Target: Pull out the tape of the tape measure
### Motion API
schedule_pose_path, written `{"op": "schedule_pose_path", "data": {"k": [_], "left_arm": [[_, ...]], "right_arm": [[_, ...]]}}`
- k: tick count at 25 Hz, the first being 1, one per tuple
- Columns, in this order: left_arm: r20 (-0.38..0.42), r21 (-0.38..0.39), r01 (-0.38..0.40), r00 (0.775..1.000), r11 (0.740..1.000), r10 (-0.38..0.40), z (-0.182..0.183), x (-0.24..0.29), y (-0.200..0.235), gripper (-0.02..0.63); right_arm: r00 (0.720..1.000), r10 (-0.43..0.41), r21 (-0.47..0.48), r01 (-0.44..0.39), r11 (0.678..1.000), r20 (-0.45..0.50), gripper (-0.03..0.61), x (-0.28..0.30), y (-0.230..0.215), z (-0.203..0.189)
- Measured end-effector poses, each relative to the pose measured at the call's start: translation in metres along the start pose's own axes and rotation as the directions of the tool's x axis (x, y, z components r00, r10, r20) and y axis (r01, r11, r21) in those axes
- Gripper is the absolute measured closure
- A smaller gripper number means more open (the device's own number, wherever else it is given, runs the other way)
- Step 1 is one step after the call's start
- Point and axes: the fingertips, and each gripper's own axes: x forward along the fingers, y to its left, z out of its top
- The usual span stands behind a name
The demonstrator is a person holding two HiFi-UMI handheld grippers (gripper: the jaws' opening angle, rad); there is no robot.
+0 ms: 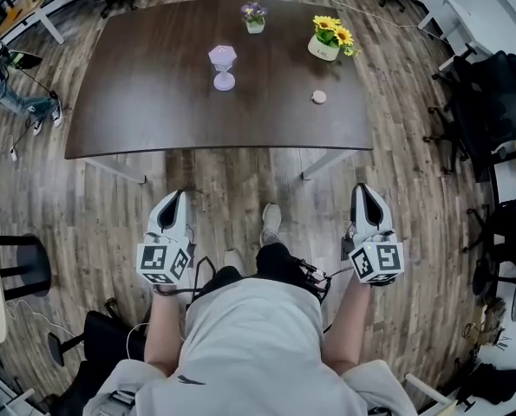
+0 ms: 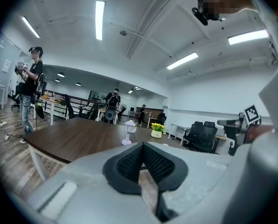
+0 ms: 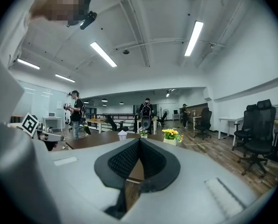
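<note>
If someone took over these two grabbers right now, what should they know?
Left gripper shut, empty. Right gripper shut, empty. Both held short of the table, above the floor.
Small round thing, likely the tape measure, lies untouched on the table's right side, near the yellow flowers.
Nothing done yet. To do: reach it, hold it, pull the tape out.

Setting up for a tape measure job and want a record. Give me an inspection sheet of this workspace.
Surface: dark table, four small things on it.
Job's things: small round pinkish thing, probably the tape measure, right side of table, untouched.
Clutter: lantern ornament, yellow flowers, purple flower pot.
Grippers: left claw and right claw shut, empty, short of the table.
Cables: white cable on floor beyond table; black leads at the person's waist.
Surroundings: plank floor, black office chairs right, bystander left.
</note>
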Motion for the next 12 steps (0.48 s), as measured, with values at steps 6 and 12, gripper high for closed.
{"op": "schedule_pose_path", "data": {"k": [6, 12], "left_arm": [[0.017, 0.0, -0.021, 1.0, 1.0, 0.021, 0.013, 0.056, 0.006, 0.609], [0.036, 0.017, -0.035, 0.999, 0.999, 0.034, 0.04, 0.127, -0.001, 0.607]], "right_arm": [[0.999, 0.044, 0.039, -0.044, 0.998, -0.004, 0.578, 0.065, -0.037, -0.008], [0.997, 0.072, 0.052, -0.072, 0.996, -0.009, 0.578, 0.127, -0.091, -0.001]]}}
